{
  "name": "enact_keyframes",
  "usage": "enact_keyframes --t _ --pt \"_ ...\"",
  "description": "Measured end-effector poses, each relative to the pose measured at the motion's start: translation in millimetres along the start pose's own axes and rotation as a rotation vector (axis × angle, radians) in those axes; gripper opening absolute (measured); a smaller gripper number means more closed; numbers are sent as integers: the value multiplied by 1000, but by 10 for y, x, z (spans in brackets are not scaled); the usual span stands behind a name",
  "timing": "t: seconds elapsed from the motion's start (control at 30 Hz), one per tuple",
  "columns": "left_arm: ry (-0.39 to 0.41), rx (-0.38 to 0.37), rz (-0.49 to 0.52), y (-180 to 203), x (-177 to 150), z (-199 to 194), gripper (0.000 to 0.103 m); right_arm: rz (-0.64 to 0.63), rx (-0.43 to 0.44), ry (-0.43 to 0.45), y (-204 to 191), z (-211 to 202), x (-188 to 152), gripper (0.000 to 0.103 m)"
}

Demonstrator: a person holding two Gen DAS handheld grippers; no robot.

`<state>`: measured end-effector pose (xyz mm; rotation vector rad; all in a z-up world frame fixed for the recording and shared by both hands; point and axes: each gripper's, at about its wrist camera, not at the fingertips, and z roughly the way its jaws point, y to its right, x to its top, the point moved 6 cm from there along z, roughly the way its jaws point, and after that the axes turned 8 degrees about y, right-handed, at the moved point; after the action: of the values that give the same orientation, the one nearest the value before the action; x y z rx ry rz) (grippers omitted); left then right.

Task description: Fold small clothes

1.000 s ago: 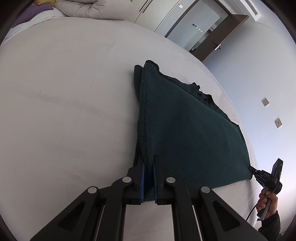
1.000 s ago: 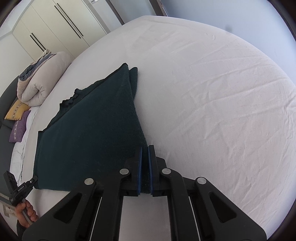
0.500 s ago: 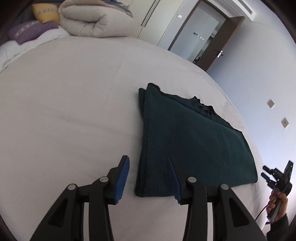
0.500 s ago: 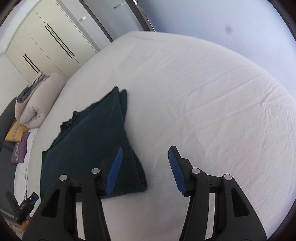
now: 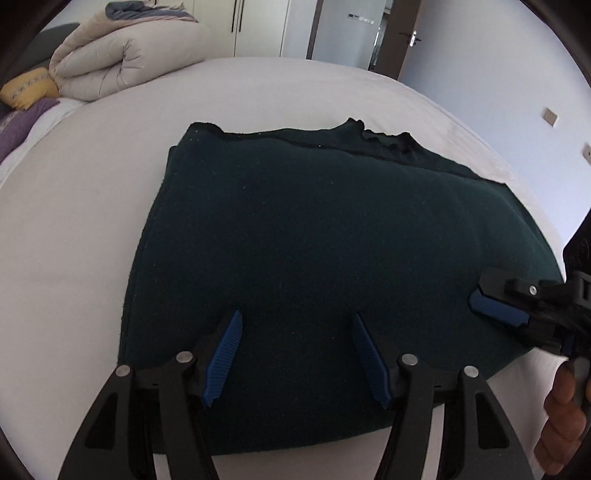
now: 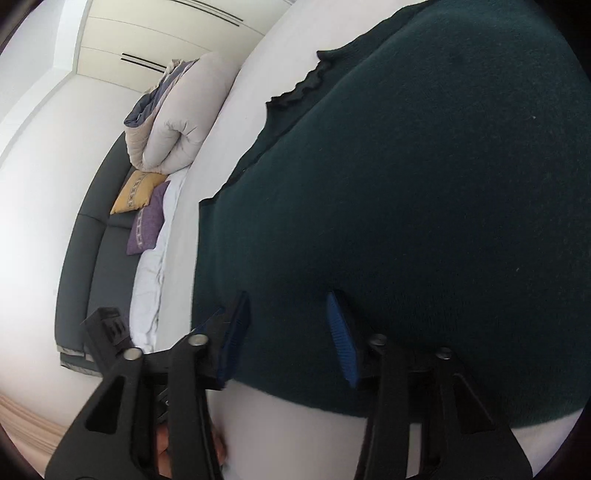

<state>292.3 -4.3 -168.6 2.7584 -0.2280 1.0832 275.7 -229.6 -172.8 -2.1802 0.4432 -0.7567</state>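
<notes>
A dark green folded garment (image 5: 332, 240) lies flat on the white bed (image 5: 74, 229), its ruffled hem (image 5: 384, 138) at the far side. My left gripper (image 5: 295, 325) hovers over the garment's near edge, its jaws opening and its blue pads apart above the cloth without pinching it. My right gripper (image 6: 286, 308) is over the garment (image 6: 424, 184) near its near corner, jaws closing, with cloth under the pads but no pinch visible. In the left wrist view the right gripper (image 5: 480, 293) comes in from the right edge, held by a hand (image 5: 565, 410).
A rolled beige duvet (image 5: 122, 62) and yellow and purple cushions (image 5: 26, 88) lie at the head of the bed. Behind stand white wardrobes (image 5: 258, 26) and a door (image 5: 406, 37). A dark sofa (image 6: 92, 240) runs along the wall in the right wrist view.
Both grippers let go of the garment's lifted corners and opened. The garment now lies flat, and both grippers have moved in over its near edge, closer together.
</notes>
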Motion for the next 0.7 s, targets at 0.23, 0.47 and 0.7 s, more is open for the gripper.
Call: enact_keyframes --t 0.23,0.47,0.7 --pt "4 25 35 3 -15 1 66 114 8 152 537 -493 346 26" --pt "14 27 38 14 -12 5 66 244 -129 373 1290 -1368 663 19" --pt "24 30 41 23 -19 10 67 249 -278 528 1316 -1808 777 23"
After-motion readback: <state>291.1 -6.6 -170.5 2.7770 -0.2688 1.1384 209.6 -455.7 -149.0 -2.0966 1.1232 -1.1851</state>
